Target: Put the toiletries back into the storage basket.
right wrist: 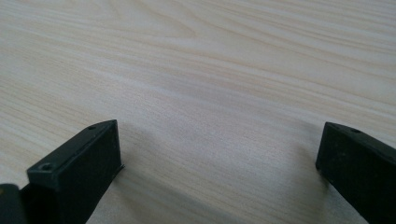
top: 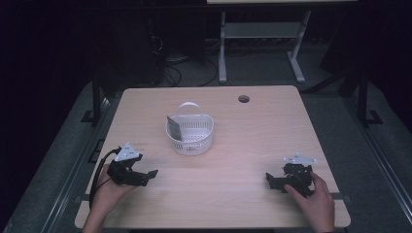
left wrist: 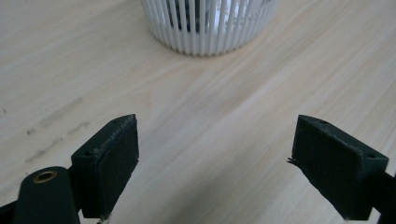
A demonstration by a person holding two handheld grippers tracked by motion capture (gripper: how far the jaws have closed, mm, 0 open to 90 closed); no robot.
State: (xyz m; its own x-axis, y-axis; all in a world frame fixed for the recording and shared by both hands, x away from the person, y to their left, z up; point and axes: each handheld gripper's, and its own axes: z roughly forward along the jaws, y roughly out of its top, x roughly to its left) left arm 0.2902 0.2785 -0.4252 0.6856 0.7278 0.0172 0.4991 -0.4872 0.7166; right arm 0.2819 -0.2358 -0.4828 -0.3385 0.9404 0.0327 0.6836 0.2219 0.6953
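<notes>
Pale wooden table (top: 252,145) in a darkened room, with white desk legs and cables on the floor behind. At mid-table stands a white slatted plastic basket (top: 190,135) with an arched handle; a small grey packet (top: 173,128) leans inside against its left wall. The left gripper (top: 145,176) rests near the front-left edge, well apart from the basket and aimed towards it, jaws spread wide with nothing between them; its own view shows the basket's ribbed wall (left wrist: 210,25) ahead. The right gripper (top: 271,180), at front right, likewise has its jaws apart over bare wood. Judged progress: neither tool has engaged anything; the basket and its contents appear untouched, so all handling remains.
</notes>
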